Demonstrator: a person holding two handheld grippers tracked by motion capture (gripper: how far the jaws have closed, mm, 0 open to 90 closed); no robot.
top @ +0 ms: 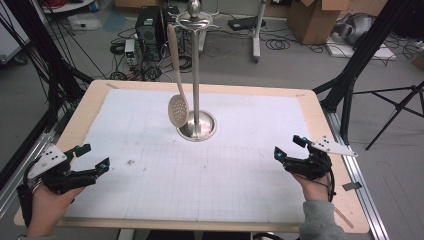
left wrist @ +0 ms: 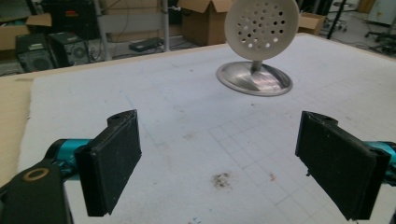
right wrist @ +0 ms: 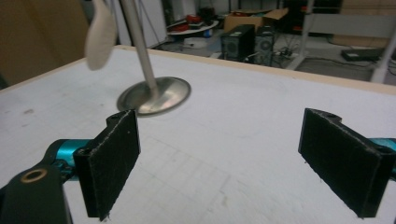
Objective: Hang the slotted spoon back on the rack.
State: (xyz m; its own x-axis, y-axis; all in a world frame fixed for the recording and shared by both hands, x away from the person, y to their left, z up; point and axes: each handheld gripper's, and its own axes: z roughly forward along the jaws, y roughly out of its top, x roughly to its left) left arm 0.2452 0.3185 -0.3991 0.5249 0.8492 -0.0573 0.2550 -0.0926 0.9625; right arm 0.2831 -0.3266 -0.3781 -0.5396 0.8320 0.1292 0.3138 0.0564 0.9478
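Observation:
A steel stand (top: 195,70) with a round base (top: 198,127) rises from the middle of the white mat. From its top ring hangs a cream slotted spoon (top: 178,107), bowl down, just left of the pole. The perforated bowl (left wrist: 260,27) faces the left gripper view above the base (left wrist: 254,78); in the right gripper view the spoon (right wrist: 101,35) is edge-on beside the pole (right wrist: 141,51). My left gripper (top: 93,157) rests open near the mat's front left. My right gripper (top: 288,147) is open at the front right. Nothing lies between either pair of jaws.
The white gridded mat (top: 150,180) covers a wooden table (top: 320,115). A small dark stain (left wrist: 221,179) marks the mat ahead of the left gripper. Beyond the table lie computer towers (top: 148,25), cables, cardboard boxes (top: 312,17) and tripod legs (top: 395,112).

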